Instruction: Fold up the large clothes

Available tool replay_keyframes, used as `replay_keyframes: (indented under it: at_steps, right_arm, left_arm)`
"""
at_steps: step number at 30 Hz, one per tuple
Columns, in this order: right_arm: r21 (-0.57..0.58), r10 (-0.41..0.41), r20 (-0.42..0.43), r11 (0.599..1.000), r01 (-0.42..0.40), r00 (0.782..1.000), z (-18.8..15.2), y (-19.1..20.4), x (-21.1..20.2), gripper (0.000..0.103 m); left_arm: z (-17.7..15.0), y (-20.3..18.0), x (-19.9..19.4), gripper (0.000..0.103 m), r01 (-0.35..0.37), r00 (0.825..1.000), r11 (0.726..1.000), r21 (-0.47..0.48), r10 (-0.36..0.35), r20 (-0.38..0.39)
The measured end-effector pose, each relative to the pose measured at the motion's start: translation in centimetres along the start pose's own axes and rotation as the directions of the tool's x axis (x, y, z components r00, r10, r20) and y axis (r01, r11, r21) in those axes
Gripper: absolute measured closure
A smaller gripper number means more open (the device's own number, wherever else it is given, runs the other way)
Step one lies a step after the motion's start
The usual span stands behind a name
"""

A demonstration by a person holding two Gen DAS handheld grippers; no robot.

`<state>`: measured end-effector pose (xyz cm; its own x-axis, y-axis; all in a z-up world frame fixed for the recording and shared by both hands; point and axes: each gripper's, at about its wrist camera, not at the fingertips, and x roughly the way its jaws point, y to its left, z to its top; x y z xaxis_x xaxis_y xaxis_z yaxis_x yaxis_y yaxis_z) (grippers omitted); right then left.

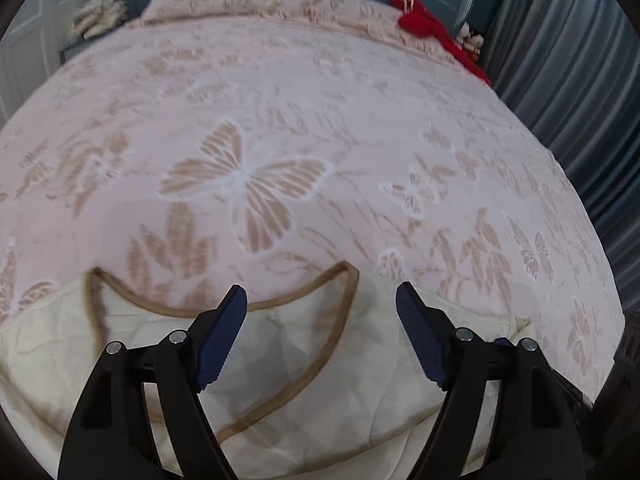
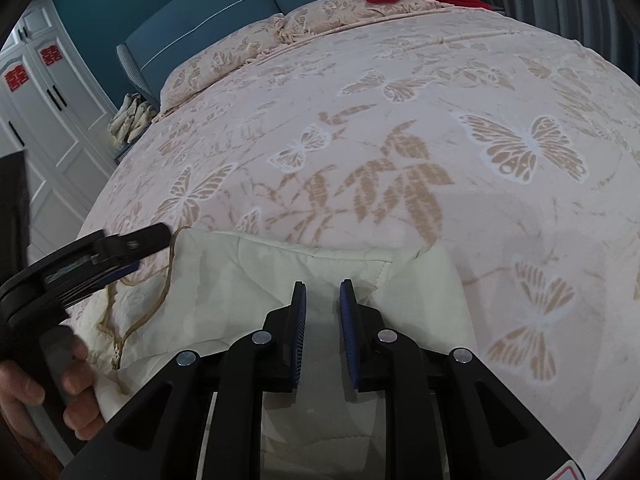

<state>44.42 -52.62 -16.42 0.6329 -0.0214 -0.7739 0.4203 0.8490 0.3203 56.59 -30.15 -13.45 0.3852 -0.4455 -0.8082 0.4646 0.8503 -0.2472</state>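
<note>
A cream quilted garment [image 1: 288,360] with tan piping lies at the near edge of the bed; it also shows in the right wrist view [image 2: 248,280]. My left gripper [image 1: 320,300] hangs above it with its jaws wide apart and nothing between them. It appears from the side in the right wrist view [image 2: 132,248], held in a hand. My right gripper [image 2: 323,292] is over the garment's folded edge, its jaws a narrow gap apart with no cloth between them.
The bed [image 1: 320,128] has a pink bedspread with tan butterflies. A red garment [image 1: 424,20] lies near the pillows at the far right. A blue headboard [image 2: 224,8] stands behind. White wardrobe doors [image 2: 48,100] are on the left, grey curtains [image 1: 568,80] on the right.
</note>
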Motion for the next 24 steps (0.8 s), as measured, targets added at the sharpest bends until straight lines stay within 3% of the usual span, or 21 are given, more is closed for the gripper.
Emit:
replay_keyframes:
  at_steps: [5, 7, 8, 9, 10, 14, 16, 19, 24]
  right_arm:
    - [-0.001, 0.014, 0.0, 1.0, -0.014, 1.0, -0.1, 0.1, 0.0, 0.082]
    - [0.001, 0.018, -0.001, 1.0, -0.018, 1.0, -0.1, 0.1, 0.0, 0.082]
    - [0.0, 0.018, -0.001, 1.0, -0.018, 1.0, -0.1, 0.1, 0.0, 0.082]
    - [0.0, 0.015, -0.001, 1.0, -0.015, 1.0, -0.1, 0.1, 0.0, 0.082]
    - [-0.001, 0.014, -0.003, 1.0, -0.014, 1.0, 0.0, 0.1, -0.1, 0.082]
    - [-0.018, 0.019, 0.025, 1.0, -0.019, 1.0, 0.9, 0.9, -1.1, 0.083]
    - [-0.043, -0.023, 0.036, 0.999, 0.025, 0.999, 1.3, 1.3, -1.0, 0.088]
    - [-0.048, -0.071, -0.042, 0.996, 0.069, 0.997, 0.7, 0.8, 1.2, 0.102]
    - [-0.005, -0.068, -0.069, 0.998, 0.068, 0.995, 0.2, -0.9, 2.7, 0.103]
  left_arm:
    - [0.4, 1.6, 1.5, 0.031, 0.098, 0.993, 0.986, -0.132, -0.106, -0.056]
    - [0.1, 1.2, 1.9, 0.061, 0.152, 0.982, 0.982, -0.112, -0.163, -0.094]
    - [-0.1, 0.6, 2.1, 0.071, 0.162, 0.978, 0.984, -0.078, -0.171, -0.117]
    - [-0.3, 0.0, 2.1, 0.095, 0.173, 0.975, 0.984, -0.047, -0.178, -0.131]
    - [-0.4, -0.3, 2.1, 0.1, 0.165, 0.976, 0.986, -0.031, -0.168, -0.137]
    - [-0.1, -0.9, -0.7, 0.102, 0.144, 0.989, 0.989, 0.011, -0.144, -0.033]
    - [-0.3, -0.9, -1.9, 0.102, 0.13, 0.991, 0.991, 0.03, -0.131, 0.012]
    - [-1.0, -1.2, 0.0, 0.102, 0.06, 0.998, 0.995, 0.076, -0.059, -0.017]
    - [-2.0, 0.4, 2.6, 0.101, 0.074, 0.997, 0.997, 0.015, -0.074, -0.037]
